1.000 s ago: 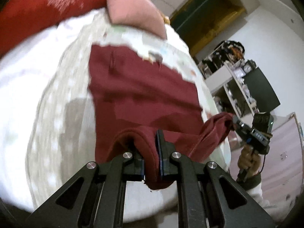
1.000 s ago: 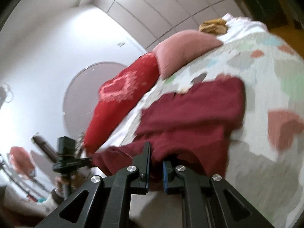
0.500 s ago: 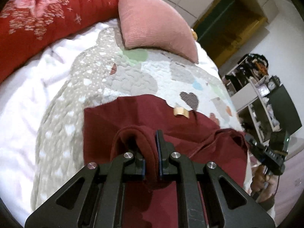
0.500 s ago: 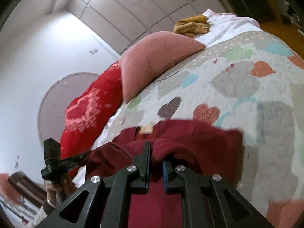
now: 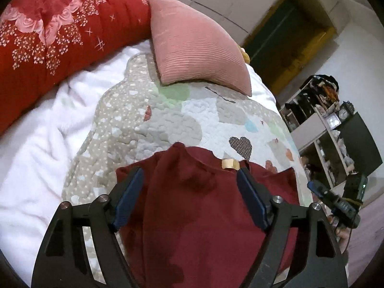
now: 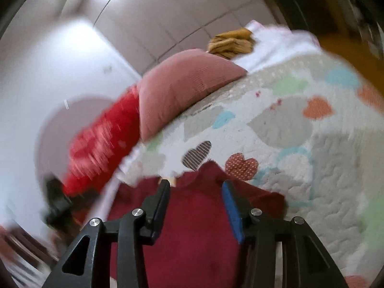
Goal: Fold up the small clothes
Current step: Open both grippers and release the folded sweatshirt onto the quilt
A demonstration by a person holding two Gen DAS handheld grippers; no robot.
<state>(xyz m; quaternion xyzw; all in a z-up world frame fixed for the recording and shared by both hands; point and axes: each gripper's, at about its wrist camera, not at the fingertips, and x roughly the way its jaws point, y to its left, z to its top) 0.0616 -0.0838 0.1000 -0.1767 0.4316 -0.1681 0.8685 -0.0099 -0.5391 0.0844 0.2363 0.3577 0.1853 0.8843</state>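
A dark red garment (image 5: 199,206) lies folded over on the heart-patterned quilt (image 5: 168,117), with a tan label at its far edge. My left gripper (image 5: 189,182) is open wide just above it, holding nothing. In the right wrist view the same garment (image 6: 196,228) lies under my right gripper (image 6: 195,189), which is open and empty too. The right gripper also shows in the left wrist view (image 5: 336,199) at the right edge. The left gripper is a dark blur in the right wrist view (image 6: 55,204).
A pink ribbed pillow (image 5: 194,50) and a red floral bolster (image 5: 55,31) lie at the head of the bed. A white blanket (image 5: 36,144) lies to the left. Shelves (image 5: 324,120) stand to the right of the bed. A mustard cloth (image 6: 230,43) sits behind the pillow.
Both grippers carried the garment's near edge forward over the rest, then opened and let it go. The garment now lies doubled on the quilt.
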